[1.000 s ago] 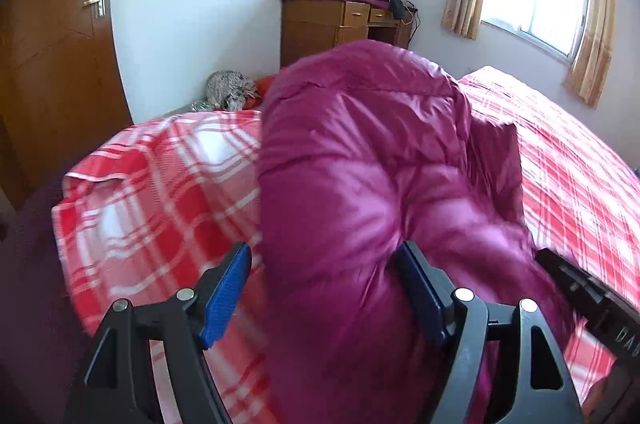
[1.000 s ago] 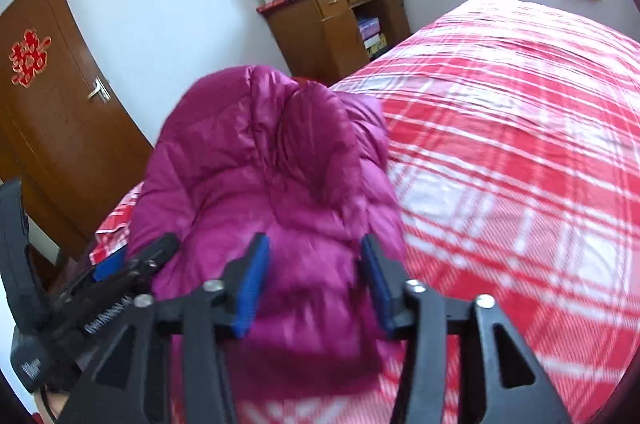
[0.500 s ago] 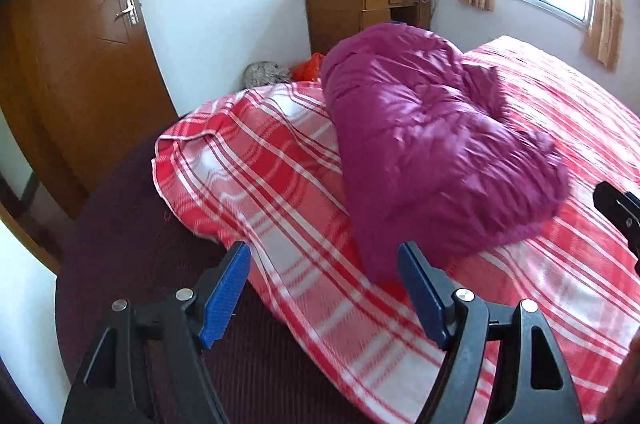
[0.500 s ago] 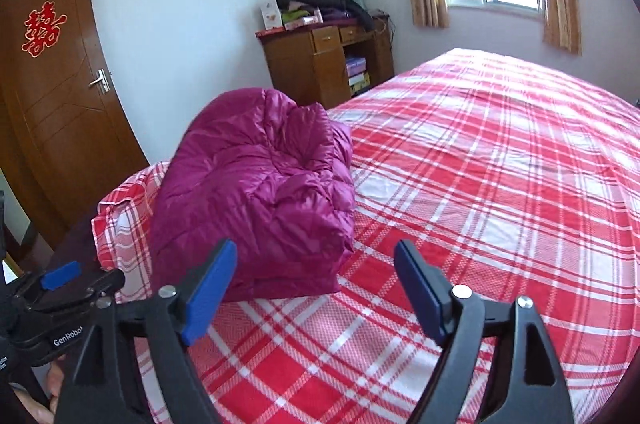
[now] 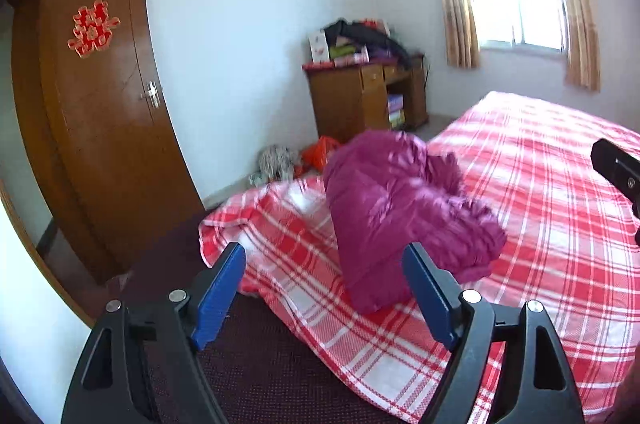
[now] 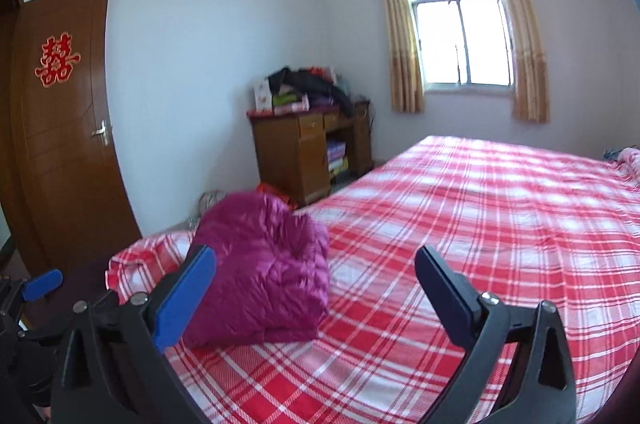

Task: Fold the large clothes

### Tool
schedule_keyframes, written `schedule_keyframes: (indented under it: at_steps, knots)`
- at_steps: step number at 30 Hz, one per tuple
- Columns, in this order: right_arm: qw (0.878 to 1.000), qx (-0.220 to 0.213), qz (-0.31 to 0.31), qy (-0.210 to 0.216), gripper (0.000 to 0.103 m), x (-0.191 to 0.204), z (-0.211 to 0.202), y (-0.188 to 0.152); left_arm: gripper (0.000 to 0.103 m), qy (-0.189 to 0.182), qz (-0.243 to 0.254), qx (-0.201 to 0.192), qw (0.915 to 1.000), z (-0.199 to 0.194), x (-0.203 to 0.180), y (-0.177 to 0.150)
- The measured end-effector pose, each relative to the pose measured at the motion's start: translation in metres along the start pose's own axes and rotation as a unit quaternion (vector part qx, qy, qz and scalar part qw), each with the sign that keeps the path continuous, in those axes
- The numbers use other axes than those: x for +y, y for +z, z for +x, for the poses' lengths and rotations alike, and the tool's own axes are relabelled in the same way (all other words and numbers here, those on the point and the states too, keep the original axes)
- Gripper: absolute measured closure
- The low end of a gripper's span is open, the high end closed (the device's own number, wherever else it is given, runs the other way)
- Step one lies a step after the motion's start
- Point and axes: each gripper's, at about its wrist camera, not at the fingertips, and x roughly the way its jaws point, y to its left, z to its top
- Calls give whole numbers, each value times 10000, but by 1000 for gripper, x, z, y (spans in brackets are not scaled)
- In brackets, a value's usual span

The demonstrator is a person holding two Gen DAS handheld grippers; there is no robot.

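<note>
A magenta down jacket [image 5: 404, 212] lies folded into a puffy bundle near the corner of the red plaid bed [image 5: 552, 208]; it also shows in the right wrist view as the jacket [image 6: 264, 268]. My left gripper [image 5: 324, 292] hovers well back from it, jaws still opening, with nothing between its blue pads. My right gripper [image 6: 316, 296] is also clear of the jacket, jaws opening wide and empty. The left gripper's blue fingertip [image 6: 42, 284] shows at the lower left of the right wrist view.
The plaid sheet [image 6: 480, 224] covers the whole bed, with a dark mattress corner [image 5: 248, 360] bared below my left gripper. A cluttered wooden desk [image 5: 364, 100] stands by the wall, bags [image 5: 296, 160] on the floor beside it. A brown door [image 5: 96, 128] is at left.
Both grippers have let go of the jacket, opened and drawn back and upward. The jacket, which filled both views, now lies smaller and farther off on the bed.
</note>
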Motion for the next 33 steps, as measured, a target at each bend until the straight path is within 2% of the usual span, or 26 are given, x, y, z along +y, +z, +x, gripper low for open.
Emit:
schedule_keyframes:
  at_steps: [3, 9, 19, 33]
  knots:
    - [9997, -231, -4, 10, 0, 1, -14, 7, 19, 17, -17, -233, 9997, -13, -1, 5]
    - [9982, -586, -126, -60, 0, 9, -28, 9, 17, -69, -173, -418, 9990, -32, 6, 13]
    - [9985, -526, -139, -64, 0, 12, -28, 8, 17, -116, -193, -548, 9982, -48, 7, 15]
    - [9987, -471, -140, -109, 0, 13, -27, 5, 16, -155, -165, -400, 9989, -41, 10, 16]
